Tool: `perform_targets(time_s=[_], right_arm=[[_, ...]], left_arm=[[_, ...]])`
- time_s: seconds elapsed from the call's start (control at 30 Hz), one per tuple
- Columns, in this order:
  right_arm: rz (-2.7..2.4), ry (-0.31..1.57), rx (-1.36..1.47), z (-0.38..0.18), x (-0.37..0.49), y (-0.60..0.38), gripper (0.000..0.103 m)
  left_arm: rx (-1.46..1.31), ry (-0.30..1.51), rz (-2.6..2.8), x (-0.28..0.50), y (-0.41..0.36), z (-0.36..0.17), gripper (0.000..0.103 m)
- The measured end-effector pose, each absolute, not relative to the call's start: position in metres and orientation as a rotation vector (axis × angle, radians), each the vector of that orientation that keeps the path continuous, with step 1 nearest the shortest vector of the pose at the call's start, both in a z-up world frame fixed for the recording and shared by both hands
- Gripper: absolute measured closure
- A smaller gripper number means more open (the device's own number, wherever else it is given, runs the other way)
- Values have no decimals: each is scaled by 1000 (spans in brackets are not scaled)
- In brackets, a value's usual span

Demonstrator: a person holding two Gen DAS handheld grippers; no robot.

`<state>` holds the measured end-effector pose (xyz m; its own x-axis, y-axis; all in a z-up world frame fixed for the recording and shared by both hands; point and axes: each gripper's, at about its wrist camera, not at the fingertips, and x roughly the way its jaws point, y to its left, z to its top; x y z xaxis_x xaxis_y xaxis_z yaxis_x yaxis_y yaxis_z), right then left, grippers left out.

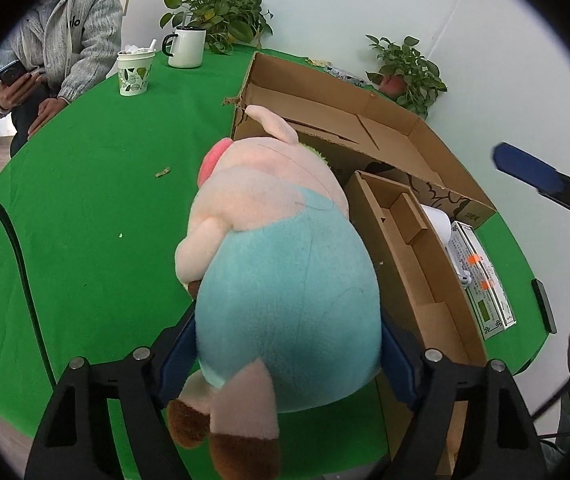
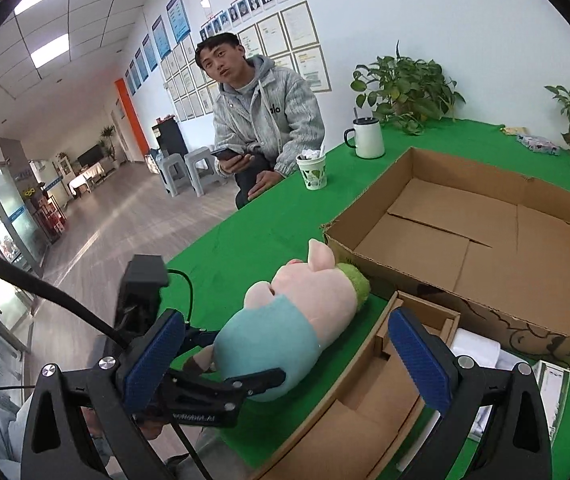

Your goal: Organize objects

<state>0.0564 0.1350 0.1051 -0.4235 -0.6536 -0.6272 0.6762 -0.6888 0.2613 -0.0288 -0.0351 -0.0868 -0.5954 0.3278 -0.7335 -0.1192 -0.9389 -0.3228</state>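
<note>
A plush pig [image 1: 285, 272] with a pink head, light blue body and brown feet fills the middle of the left wrist view. My left gripper [image 1: 285, 356] is shut on its blue body, feet toward the camera. In the right wrist view the pig [image 2: 297, 320] lies just left of a large open cardboard box [image 2: 485, 248], with the left gripper [image 2: 241, 364] clamped on its lower body. My right gripper [image 2: 289, 364] is open and empty, held above a small open cardboard box [image 2: 365, 408]. The large box [image 1: 345, 116] is empty.
The table has a green cloth [image 1: 85, 200]. A paper cup [image 1: 135, 72], a white mug [image 1: 187, 46] and two potted plants [image 1: 217, 12] stand at the back. A white and green packet [image 1: 481, 280] lies right of the small box. A seated person [image 2: 261, 120] holds a phone.
</note>
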Motion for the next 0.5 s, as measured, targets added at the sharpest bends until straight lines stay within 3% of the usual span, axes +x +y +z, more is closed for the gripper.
perform_targets(time_s=[0.17, 0.5], right_arm=[[-2063, -23, 1087, 70, 3, 108, 1], [-1976, 148, 1287, 19, -19, 21, 1]], left_arm=[[-1252, -392, 2586, -22, -43, -86, 30], [-1235, -422, 2606, 4, -53, -86, 31]])
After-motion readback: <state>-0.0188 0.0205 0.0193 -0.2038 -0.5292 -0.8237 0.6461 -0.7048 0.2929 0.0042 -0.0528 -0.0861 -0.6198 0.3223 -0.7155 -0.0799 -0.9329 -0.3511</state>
